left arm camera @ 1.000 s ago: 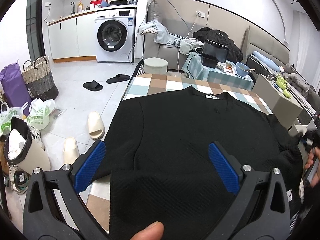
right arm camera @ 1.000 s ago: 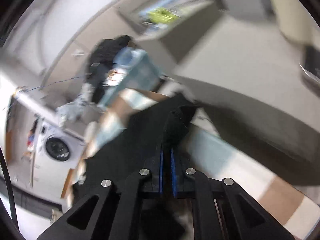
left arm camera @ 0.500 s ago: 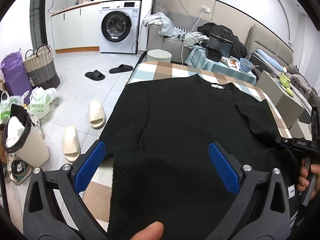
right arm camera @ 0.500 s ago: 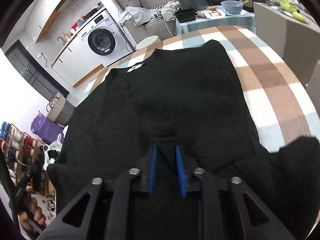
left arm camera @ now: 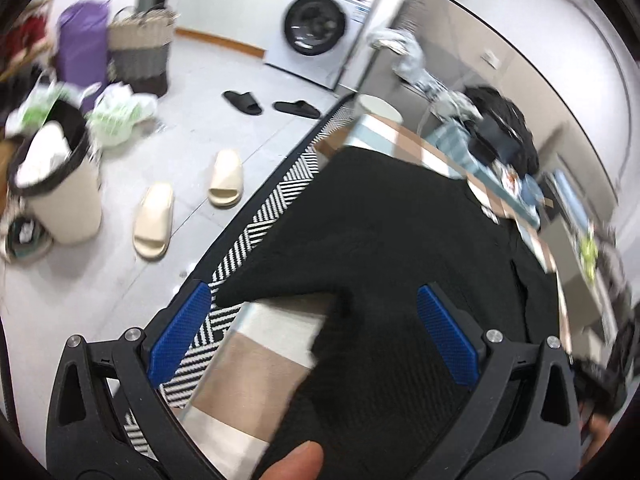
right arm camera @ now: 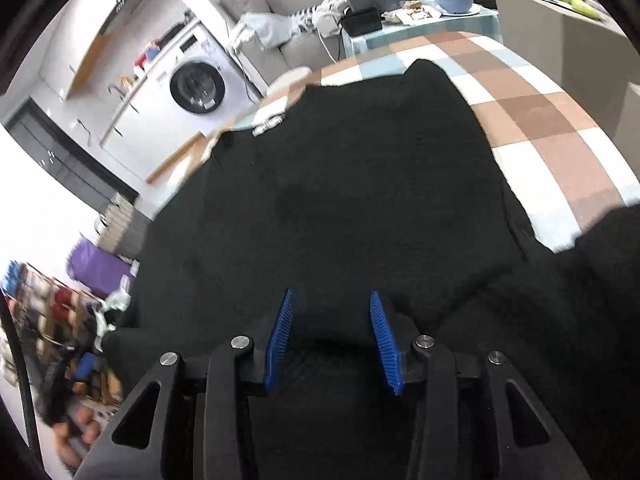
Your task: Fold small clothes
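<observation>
The black knit sweater (right arm camera: pixel 360 200) lay spread flat on the table with the brown, white and pale-blue checked cloth (right arm camera: pixel 540 112), neck label pointing toward the far end. One sleeve hung out to the near left corner in the left wrist view, over the edge above a black-and-white zigzag rug (left arm camera: pixel 256 240).

Room was pretty lived in: white front-loading washing machine (left arm camera: pixel 316 40) against the far wall, grey sofa with clothes piled on it (right arm camera: pixel 280 28), a blue bowl on a small side table (right arm camera: pixel 452 0), two cream slides (left arm camera: pixel 188 208) and two black slides (left arm camera: pixel 272 106) on the pale tile floor, a beige bin with a black liner (left arm camera: pixel 60 184), a woven basket (left arm camera: pixel 140 52) and a purple bag (left arm camera: pixel 82 44).

The right hand-held gripper (right arm camera: pixel 332 340) had just been opening, blue pads partway apart with sweater fabric under and between them, not pinched. The left hand-held gripper (left arm camera: pixel 316 336) was wide open over the sleeve and lower hem, gripping nothing. A fingertip (left arm camera: pixel 292 462) showed at the bottom edge there.
</observation>
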